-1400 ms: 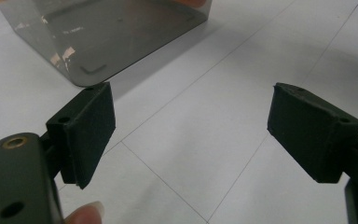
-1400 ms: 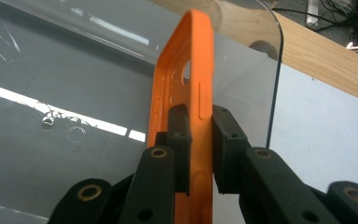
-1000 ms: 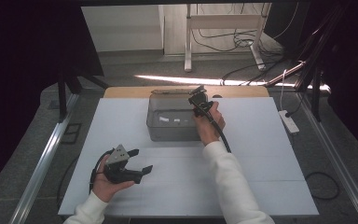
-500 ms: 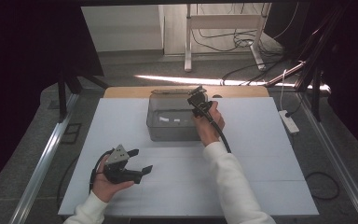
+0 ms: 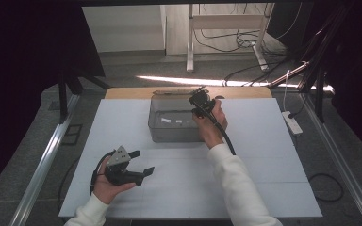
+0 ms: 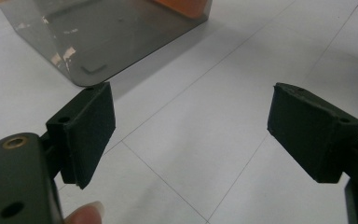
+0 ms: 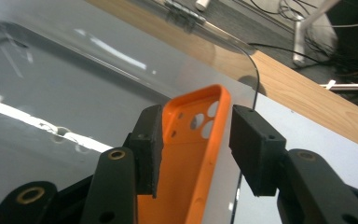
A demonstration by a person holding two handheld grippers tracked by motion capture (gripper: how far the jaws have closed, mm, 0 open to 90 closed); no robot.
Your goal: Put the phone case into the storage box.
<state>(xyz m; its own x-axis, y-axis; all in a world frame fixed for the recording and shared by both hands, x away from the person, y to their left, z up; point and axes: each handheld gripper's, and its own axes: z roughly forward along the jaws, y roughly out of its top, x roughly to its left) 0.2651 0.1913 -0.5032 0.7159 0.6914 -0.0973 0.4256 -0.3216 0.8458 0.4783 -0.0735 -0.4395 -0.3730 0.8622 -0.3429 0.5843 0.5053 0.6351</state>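
- My right tool (image 5: 201, 101) is up at the far right corner of the smoky grey plastic box (image 5: 174, 123), which sits at the back of the white desk (image 5: 264, 160), close to the strip of bare wood along its far edge.
- In the right gripper view, an orange phone case (image 7: 193, 154) stands on edge between my right tool's (image 7: 198, 135) two black jaws, with its camera cut-outs near the top.
- The jaws stand partly apart, one on each side of the case. The left pad looks to be against the case's edge; the right pad has a thin gap showing beside it. I cannot tell whether the case is truly pinched.
- The case is right at the box's clear wall, whose rim curves past just behind it; whether it is inside or just over the edge I cannot tell.
- My right hand (image 5: 210, 127) wraps the tool's handle, and the black cable (image 5: 224, 136) trails back along my white sleeve.
- My left tool (image 5: 136, 165) is near the front left of the desk, well apart from the box, held in my left hand (image 5: 107, 181).
- In the left gripper view its jaws are spread wide with nothing between them, just bare white desk; a corner of the grey box (image 6: 107, 37) lies ahead at upper left.
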